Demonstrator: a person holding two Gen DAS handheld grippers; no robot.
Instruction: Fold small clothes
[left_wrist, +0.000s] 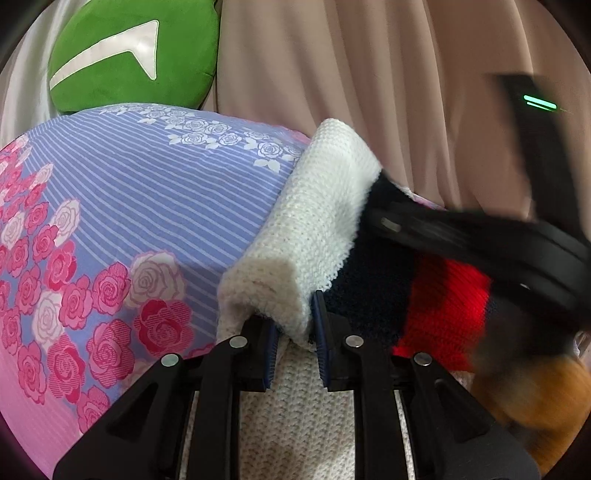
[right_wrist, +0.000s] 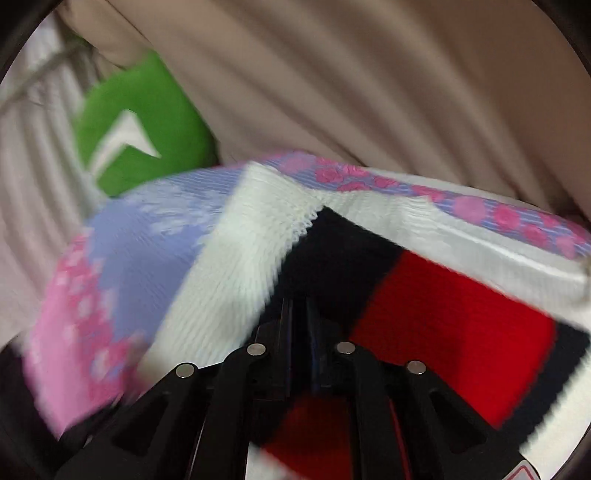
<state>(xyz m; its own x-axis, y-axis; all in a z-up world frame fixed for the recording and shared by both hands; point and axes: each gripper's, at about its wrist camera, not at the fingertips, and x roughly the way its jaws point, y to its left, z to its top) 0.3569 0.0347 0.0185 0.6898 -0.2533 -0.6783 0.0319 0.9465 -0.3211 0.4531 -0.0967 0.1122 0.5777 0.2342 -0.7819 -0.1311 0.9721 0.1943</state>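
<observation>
Left gripper (left_wrist: 293, 328) clamped the white sleeve of a white, navy and red knitted sweater (left_wrist: 306, 221) lying on the rose-print bedsheet (left_wrist: 147, 192); right gripper (right_wrist: 299, 332) appeared closed, empty; the fold should preferably travel level.

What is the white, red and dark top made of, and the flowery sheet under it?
The top looks like knitted yarn, perhaps wool or acrylic: its loopy stitches show. The sheet looks like smooth woven cloth, probably cotton, with flat printed roses and stripes.
</observation>
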